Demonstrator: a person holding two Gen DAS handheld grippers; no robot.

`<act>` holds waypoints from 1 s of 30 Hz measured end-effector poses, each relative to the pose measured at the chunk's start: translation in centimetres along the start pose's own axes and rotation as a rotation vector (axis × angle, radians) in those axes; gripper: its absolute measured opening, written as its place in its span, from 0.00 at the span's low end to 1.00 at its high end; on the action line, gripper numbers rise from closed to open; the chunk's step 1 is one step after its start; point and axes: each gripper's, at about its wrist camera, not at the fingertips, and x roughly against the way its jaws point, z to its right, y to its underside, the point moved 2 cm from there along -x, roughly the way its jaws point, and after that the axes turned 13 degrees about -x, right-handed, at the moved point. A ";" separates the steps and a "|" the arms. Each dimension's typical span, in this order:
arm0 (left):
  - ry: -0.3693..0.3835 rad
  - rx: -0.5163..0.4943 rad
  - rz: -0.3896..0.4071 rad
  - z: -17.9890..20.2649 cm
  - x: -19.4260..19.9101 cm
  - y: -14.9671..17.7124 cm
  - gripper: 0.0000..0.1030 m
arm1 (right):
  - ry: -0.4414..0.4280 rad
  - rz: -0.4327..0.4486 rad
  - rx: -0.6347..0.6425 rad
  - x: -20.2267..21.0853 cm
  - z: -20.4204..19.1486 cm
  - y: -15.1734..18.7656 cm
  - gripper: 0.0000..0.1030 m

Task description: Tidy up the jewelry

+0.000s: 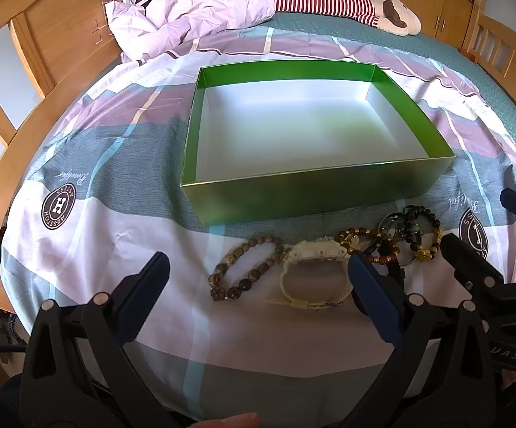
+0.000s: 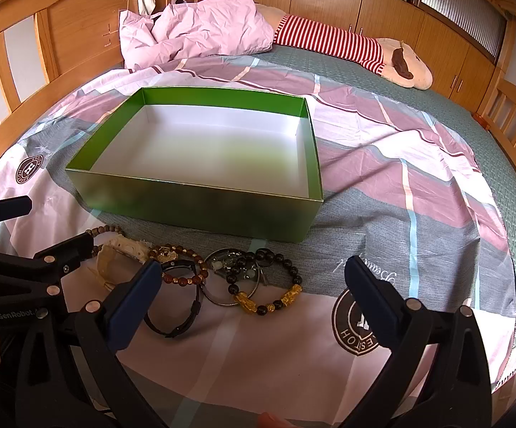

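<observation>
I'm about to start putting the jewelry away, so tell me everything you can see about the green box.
The green box is a shallow, open rectangular tray with no lid in view, apparently glossy cardboard. Its outer walls and upper inner walls are green; the floor is white, tinted by green reflections. It is empty. It sits flat on the patterned bedsheet, long side facing the cameras, just beyond the row of bracelets and the cream watch. Nothing touches it but the sheet; both grippers are clear of it.
</observation>
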 end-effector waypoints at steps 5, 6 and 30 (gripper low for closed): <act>-0.001 -0.001 0.000 0.0 0.0 0.0 0.96 | 0.000 0.001 0.000 0.1 0.0 0.0 0.97; -0.002 -0.001 0.000 0.0 0.1 0.0 0.96 | 0.000 0.001 0.000 0.1 0.0 0.0 0.97; -0.005 -0.005 -0.004 0.1 -0.1 0.1 0.96 | 0.004 0.004 0.003 0.1 0.0 0.0 0.97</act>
